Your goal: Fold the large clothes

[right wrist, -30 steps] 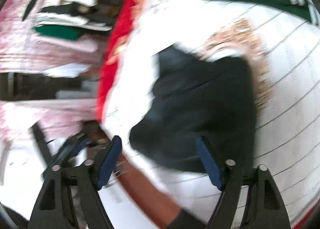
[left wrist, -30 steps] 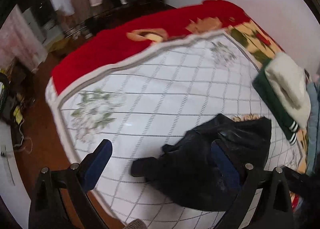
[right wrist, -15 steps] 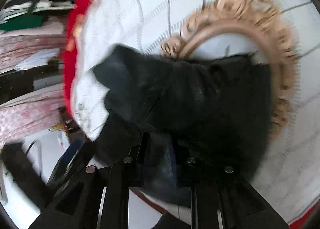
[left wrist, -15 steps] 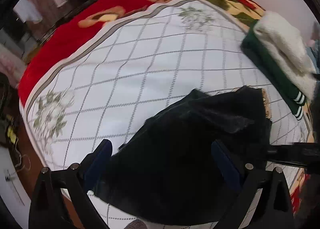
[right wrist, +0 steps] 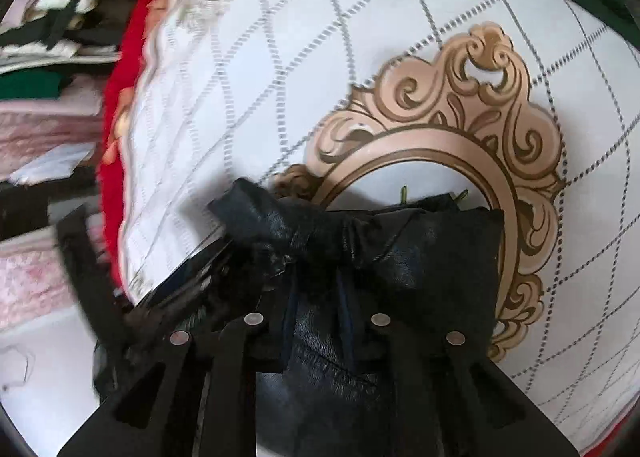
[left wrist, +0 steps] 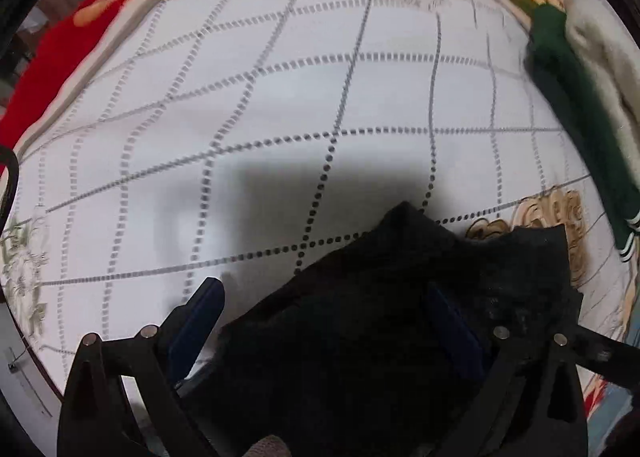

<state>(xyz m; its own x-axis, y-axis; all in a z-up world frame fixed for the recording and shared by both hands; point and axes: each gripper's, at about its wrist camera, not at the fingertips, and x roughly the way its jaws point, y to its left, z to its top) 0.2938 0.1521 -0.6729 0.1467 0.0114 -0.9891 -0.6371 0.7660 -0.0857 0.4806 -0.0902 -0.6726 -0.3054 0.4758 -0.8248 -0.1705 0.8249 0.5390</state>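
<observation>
On the far left, the right wrist view shows piles of clothes [right wrist: 48, 29] off the bed, pink, green, white and dark, all a bit blurry. Next comes the red blanket [left wrist: 52, 57] that runs along the left and far edge of the bed. On top of the bed lies a white bedspread [left wrist: 280, 97] with grey dotted lines that cross like a net, some pale flower prints, and a gold curly frame print [right wrist: 480, 129].

The left hand-held gripper [left wrist: 324, 321] points down at the bed. Its two blue pads [left wrist: 196, 321] stand wide apart and squeeze nothing. The left pad is over bare white cloth. The right pad is over the black jacket [left wrist: 360, 337], and I cannot tell if it touches it.

The black jacket is shiny, like leather. It lies in a crumpled heap on the near part of the bedspread, toward the right, and it covers the near side of the gold frame print. A dark shadow sits on the white cloth just beyond it.

The right hand-held gripper [right wrist: 316, 309] has just been closing its jaws, and a bunched fold of the black jacket [right wrist: 400, 249] is between them. The pads are close together and pinch that fold.

On the far right of the bed, well apart from the jacket, lies a folded green garment [left wrist: 580, 117] with white stripes at its cuff. A fluffy white garment [left wrist: 604, 53] rests on top of it.
</observation>
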